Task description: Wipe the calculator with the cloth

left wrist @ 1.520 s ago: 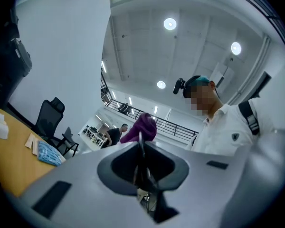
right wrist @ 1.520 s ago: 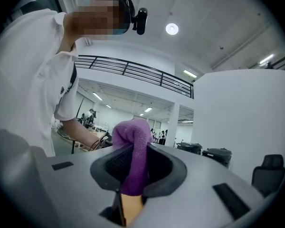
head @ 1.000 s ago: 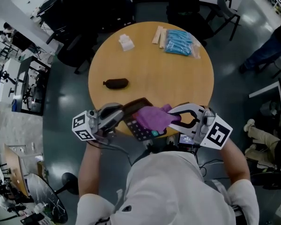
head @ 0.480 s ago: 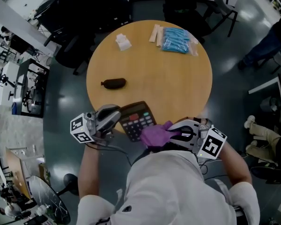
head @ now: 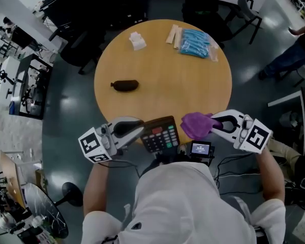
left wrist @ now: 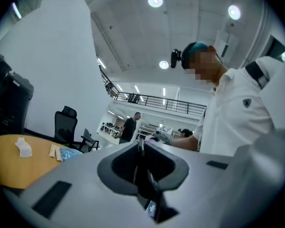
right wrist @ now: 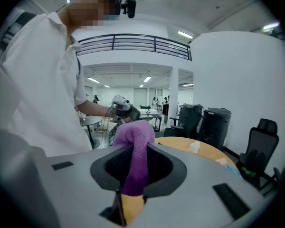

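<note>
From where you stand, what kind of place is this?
Probably an open-plan office or lab: black office chairs by a round wooden table, cluttered work desks along one side, and a black-railed upper gallery.

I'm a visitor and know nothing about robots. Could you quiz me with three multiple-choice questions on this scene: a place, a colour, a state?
1. Where on the table does the blue packet lie?
A) near edge, by the person
B) far side, right
C) dead centre
2. What colour is the cloth?
A) purple
B) white
C) green
3. The fingers of the right gripper are:
A) wide apart, empty
B) closed on nothing
C) closed on the cloth
1 B: it sits at the far rim. 2 A: plainly purple. 3 C: cloth pinched between them.
</note>
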